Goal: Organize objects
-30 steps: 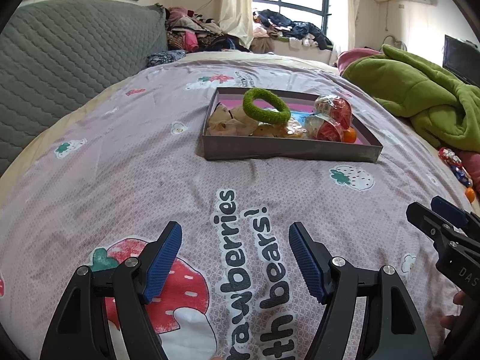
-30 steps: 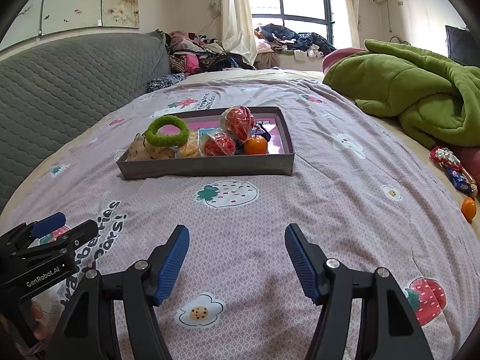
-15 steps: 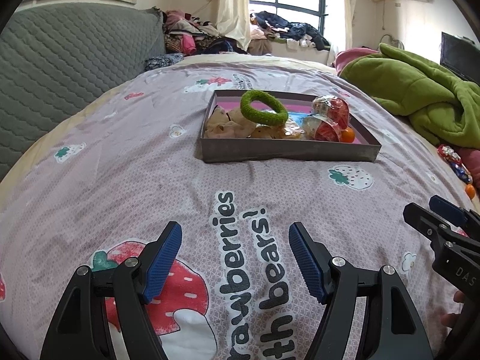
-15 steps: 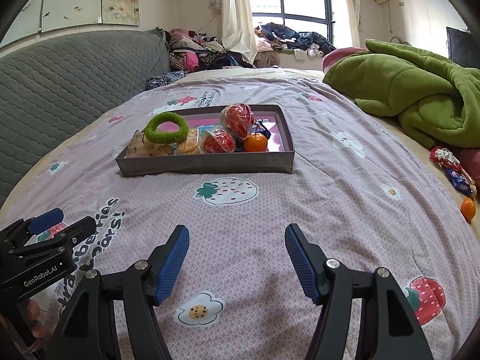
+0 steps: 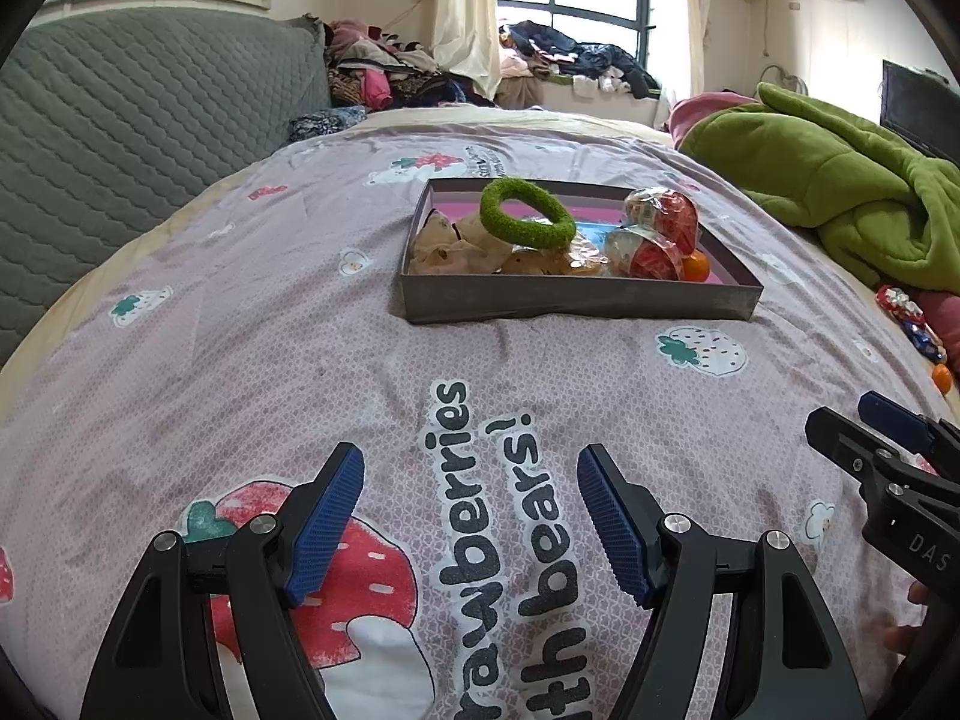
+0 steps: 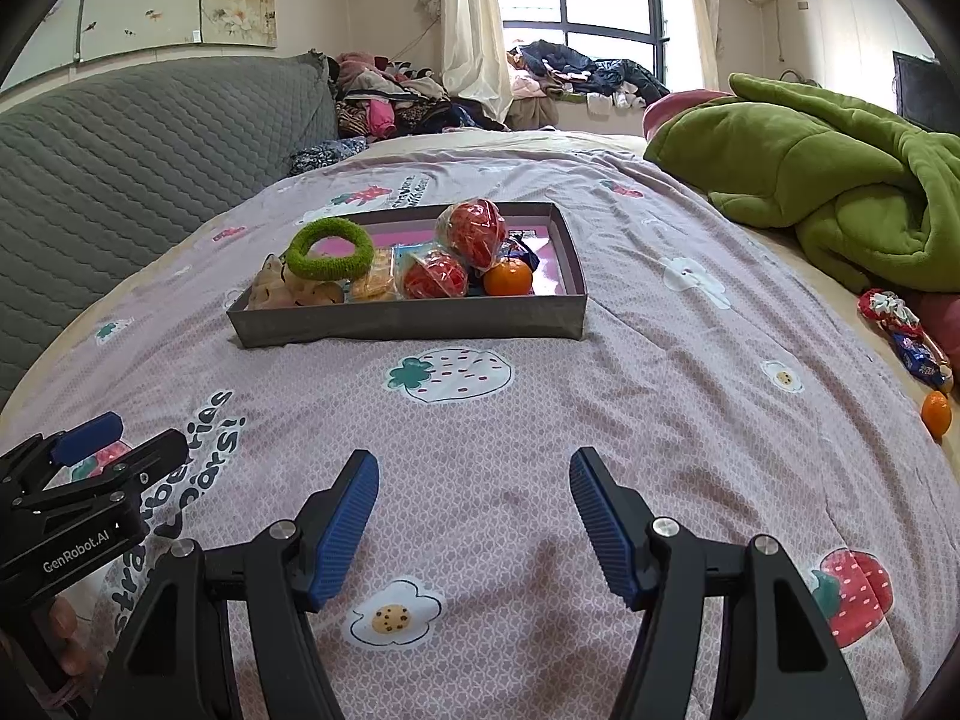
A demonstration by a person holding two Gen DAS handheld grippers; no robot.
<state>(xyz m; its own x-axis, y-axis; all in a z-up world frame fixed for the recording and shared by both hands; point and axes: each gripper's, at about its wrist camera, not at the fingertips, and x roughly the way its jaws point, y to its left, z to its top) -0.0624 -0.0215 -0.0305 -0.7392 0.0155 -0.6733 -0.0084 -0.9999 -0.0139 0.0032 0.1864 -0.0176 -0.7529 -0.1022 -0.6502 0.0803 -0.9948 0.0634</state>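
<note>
A shallow grey box (image 5: 576,300) (image 6: 408,324) sits on the bed ahead of both grippers. It holds a fuzzy green ring (image 5: 525,217) (image 6: 329,250), beige snack packets (image 5: 447,246), two red wrapped balls (image 6: 474,231) and a small orange (image 6: 507,277). Outside the box, at the bed's right edge, lie another orange (image 6: 936,414) and wrapped sweets (image 6: 900,330). My left gripper (image 5: 471,507) hovers open over the printed bedspread with nothing between its blue pads. Beside it, my right gripper (image 6: 474,507) is also open and holds nothing. Both are well short of the box.
A crumpled green blanket (image 6: 840,180) fills the right side of the bed. A grey quilted headboard (image 5: 120,138) runs along the left. Clothes are heaped by the window (image 6: 576,72) at the back. The pink strawberry bedspread (image 6: 630,390) lies bare between grippers and box.
</note>
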